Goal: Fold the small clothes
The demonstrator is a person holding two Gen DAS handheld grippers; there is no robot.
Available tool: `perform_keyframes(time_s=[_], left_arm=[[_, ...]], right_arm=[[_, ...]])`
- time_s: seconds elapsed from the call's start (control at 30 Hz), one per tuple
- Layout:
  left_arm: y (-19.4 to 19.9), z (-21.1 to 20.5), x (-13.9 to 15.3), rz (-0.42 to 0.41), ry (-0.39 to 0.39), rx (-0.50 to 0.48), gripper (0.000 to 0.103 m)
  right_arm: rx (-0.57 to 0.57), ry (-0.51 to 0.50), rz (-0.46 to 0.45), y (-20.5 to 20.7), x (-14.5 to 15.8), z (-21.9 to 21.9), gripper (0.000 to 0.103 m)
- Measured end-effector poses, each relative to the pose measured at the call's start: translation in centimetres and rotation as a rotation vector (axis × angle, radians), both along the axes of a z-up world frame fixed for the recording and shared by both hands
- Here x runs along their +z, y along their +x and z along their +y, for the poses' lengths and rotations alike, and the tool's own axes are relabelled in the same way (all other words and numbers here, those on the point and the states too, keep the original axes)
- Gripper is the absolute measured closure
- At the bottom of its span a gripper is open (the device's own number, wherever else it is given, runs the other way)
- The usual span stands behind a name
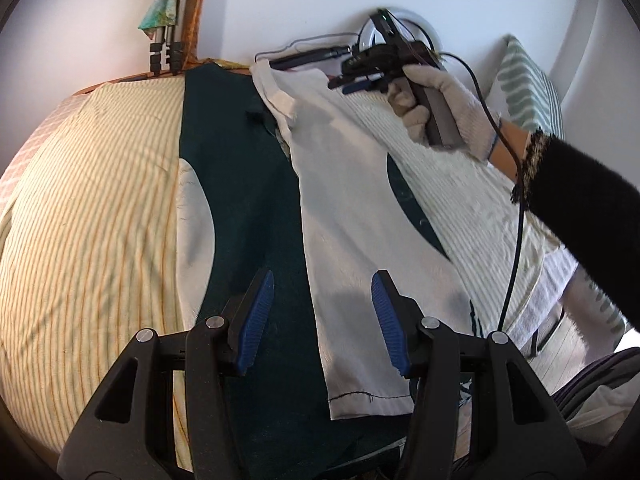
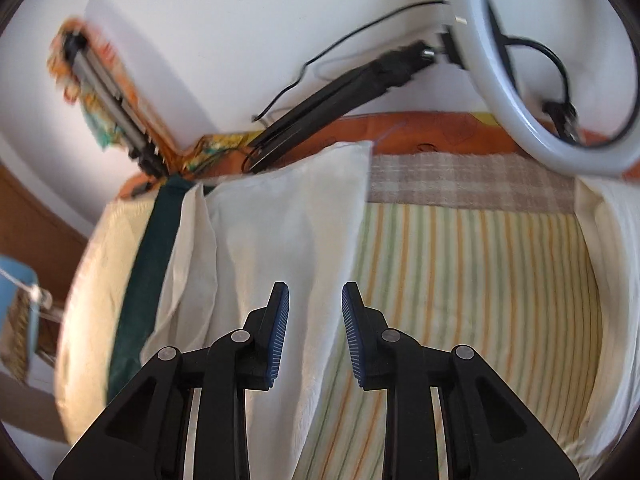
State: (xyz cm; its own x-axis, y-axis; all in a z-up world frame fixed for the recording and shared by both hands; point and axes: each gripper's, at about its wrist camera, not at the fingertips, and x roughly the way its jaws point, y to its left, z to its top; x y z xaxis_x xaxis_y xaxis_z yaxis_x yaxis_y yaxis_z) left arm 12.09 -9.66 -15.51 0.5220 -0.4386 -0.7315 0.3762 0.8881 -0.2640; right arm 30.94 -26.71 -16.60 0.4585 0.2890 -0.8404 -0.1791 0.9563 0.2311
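Note:
A small garment lies on the striped bed: dark green cloth point(image 1: 248, 184) with a white folded panel point(image 1: 356, 208) laid over its right part. My left gripper point(image 1: 324, 284) is open and empty, hovering above the garment's near end. My right gripper point(image 1: 352, 80), held by a gloved hand, hovers over the garment's far end near the white collar edge point(image 1: 276, 92). In the right wrist view the right gripper point(image 2: 315, 296) is open and empty above the white cloth point(image 2: 288, 224), with the green cloth point(image 2: 144, 248) to its left.
The striped bedsheet point(image 1: 88, 208) spreads left and right point(image 2: 472, 280). A ring light point(image 2: 500, 92) on a black arm point(image 2: 340, 92) leans at the bed's head by the wall. A striped pillow point(image 1: 528, 84) stands at the far right. A black cable point(image 1: 516, 232) hangs from the right gripper.

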Motion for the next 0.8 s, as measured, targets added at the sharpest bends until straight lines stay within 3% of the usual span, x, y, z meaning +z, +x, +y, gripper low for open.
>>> perform_keyframes(time_s=[0.13, 0.33, 0.37, 0.5, 0.67, 0.8], left_arm=[[0.0, -0.5, -0.7, 0.028, 0.04, -0.012, 0.051], [0.2, -0.5, -1.7, 0.091, 0.025, -0.004, 0.051], [0.1, -0.6, -1.7, 0.085, 0.023, -0.004, 0.057], [-0.1, -1.5, -1.9, 0.08, 0.035, -0.031, 0.1], [-1.3, -1.8, -0.5, 0.003, 0.03, -0.051, 0.103], [-2.1, -1.1, -0.4, -0.025, 0.082, -0.018, 0.103]], right_arm=[[0.049, -0.208, -0.02, -0.3, -1.5, 2.2, 0.077], [0.016, -0.182, -0.034, -1.8, -0.9, 0.8, 0.077], [0.022, -0.156, -0.046, -2.5, -0.4, 0.6, 0.077], [0.083, -0.08, -0.049, -4.6, 0.6, 0.9, 0.077], [0.096, -0.007, 0.02, -4.4, -0.6, 1.4, 0.077], [0.089, -0.076, 0.019, -3.9, -1.6, 1.4, 0.081]])
